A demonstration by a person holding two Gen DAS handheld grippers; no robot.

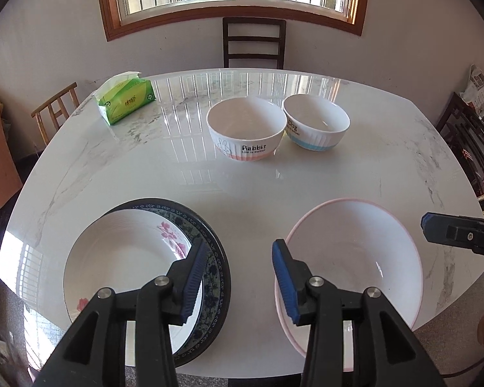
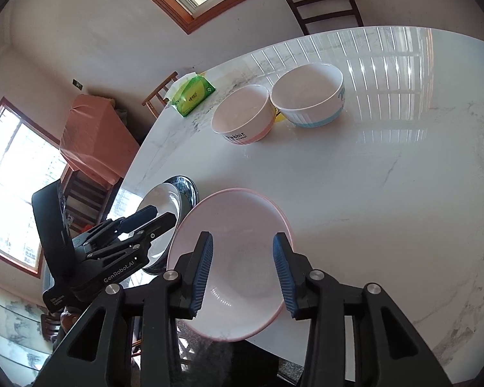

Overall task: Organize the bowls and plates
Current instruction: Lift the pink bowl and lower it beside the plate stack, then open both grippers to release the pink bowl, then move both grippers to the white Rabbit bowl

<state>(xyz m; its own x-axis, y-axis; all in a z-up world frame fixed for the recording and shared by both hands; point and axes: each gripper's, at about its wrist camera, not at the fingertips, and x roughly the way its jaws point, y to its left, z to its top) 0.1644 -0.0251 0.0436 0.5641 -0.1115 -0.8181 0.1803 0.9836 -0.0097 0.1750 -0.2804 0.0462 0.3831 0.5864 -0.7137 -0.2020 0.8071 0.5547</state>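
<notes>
Both jaws stand wide and hold nothing. From the left wrist, the left gripper (image 1: 240,277) hovers over bare bench (image 1: 242,187) between 2 dishes: at 9 o'clock a white flowered plate (image 1: 126,258) sits on a dark patterned plate (image 1: 219,277), and at 3 o'clock lies a pink-rimmed dish (image 1: 355,254). The right gripper (image 2: 243,271) hangs above that pink-rimmed dish (image 2: 238,225); the left gripper (image 2: 145,222) shows at its 9 o'clock. At 12 o'clock, well apart from the plates, 2 bowls stand upright and just beside each other: the Rabbit bowl (image 1: 247,133) and the blue-banded bowl (image 1: 316,122). A green tissue pack (image 1: 126,100) lies at 11 o'clock.
</notes>
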